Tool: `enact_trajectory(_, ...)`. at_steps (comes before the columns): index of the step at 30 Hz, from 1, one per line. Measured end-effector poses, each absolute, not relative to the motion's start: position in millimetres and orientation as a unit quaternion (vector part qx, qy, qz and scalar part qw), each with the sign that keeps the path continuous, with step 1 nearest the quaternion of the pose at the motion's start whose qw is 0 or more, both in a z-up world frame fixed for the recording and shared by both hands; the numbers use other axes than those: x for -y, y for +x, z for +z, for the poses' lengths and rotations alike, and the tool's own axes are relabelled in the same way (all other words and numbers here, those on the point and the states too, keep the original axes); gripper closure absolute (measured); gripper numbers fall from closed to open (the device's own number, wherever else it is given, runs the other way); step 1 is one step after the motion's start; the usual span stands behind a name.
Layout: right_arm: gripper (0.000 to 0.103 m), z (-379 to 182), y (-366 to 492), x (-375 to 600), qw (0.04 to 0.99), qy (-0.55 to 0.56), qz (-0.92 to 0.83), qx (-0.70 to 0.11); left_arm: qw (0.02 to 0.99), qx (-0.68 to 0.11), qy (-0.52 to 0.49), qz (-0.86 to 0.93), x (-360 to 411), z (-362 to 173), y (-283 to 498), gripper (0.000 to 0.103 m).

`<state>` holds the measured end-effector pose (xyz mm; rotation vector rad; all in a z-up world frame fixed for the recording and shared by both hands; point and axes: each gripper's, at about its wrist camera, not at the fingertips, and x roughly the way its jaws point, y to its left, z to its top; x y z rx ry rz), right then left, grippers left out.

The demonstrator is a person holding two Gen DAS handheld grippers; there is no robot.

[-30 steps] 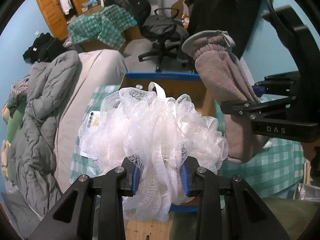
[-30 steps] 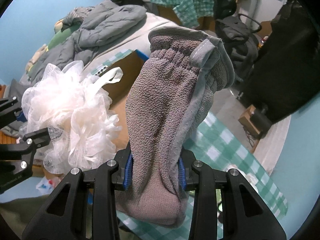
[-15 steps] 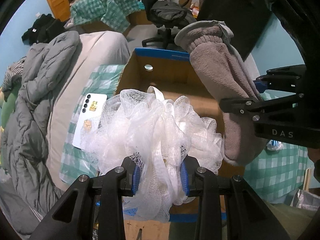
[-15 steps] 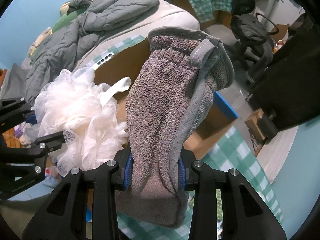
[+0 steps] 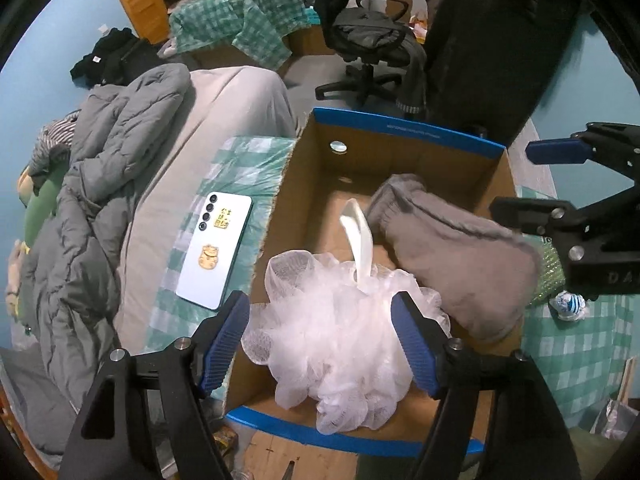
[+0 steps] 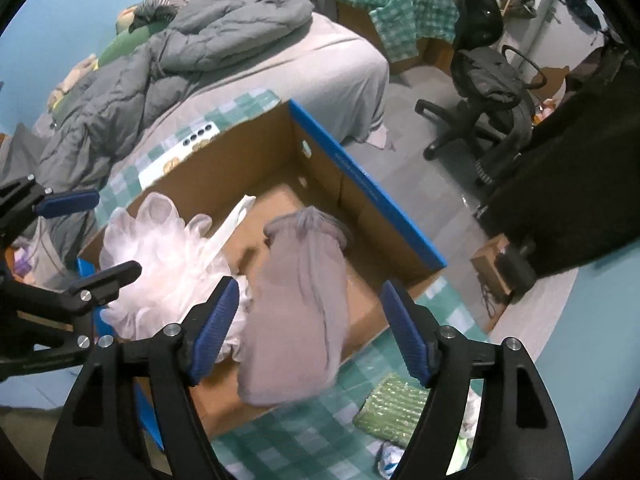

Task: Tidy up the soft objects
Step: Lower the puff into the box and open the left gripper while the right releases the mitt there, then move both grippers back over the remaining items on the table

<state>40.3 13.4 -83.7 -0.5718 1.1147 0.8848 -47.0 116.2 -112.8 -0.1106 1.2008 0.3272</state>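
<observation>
Both jaws just sprung wide, the left gripper (image 5: 322, 338) frees a white mesh bath pouf (image 5: 340, 344), its ribbon loop toward 12 o'clock, while the right gripper (image 6: 308, 328) drops a grey mitt (image 6: 298, 312), cuff toward 12 o'clock, over the open cardboard box (image 6: 372, 196) beyond.

Box (image 5: 308, 184): matt brown corrugated cardboard w/ glossy blue tape on rims. Inside it, bath pouf (image 5: 336, 332): white plastic netting, frilly, slight sheen, w/ smooth ribbon loop. Beside pouf in box, mitt (image 5: 456, 264): grey-brown terry cloth, nubbly, matt. Left of box, phone (image 5: 216, 252): smooth pale back, glossy. Under box, checked cloth (image 6: 320, 432): thin, flat weave. Left claw (image 5: 326, 344) & right claw (image 6: 308, 328): matt black plastic, ribbed blue rubbery pads, bright metal screws.
</observation>
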Motion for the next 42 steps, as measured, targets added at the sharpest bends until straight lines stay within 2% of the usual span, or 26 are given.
enact_trajectory(5,0.027,-72.9,43.5,-2.9,0.731,-0.253,0.392,-0.499,0.818,-0.554,-0.057,0.146,-113.8,-101.9,-48.6,0.028)
enact_trajectory(8,0.027,-67.5,42.6,4.2,0.736,-0.250,0.388,-0.496,0.824,-0.548,-0.053,0.137,-104.2,-94.2,-48.4,0.023)
enact_trajectory(19,0.027,-58.6,45.7,50.2,0.750,-0.238,0.365,-0.498,0.835,-0.541,-0.022,0.099,-65.3,-79.8,-41.2,0.023)
enact_trajectory(42,0.027,-64.8,76.8,191.7,0.778,-0.194,0.286,-0.524,0.833,-0.552,0.029,0.018,19.2,-90.0,-9.7,0.022)
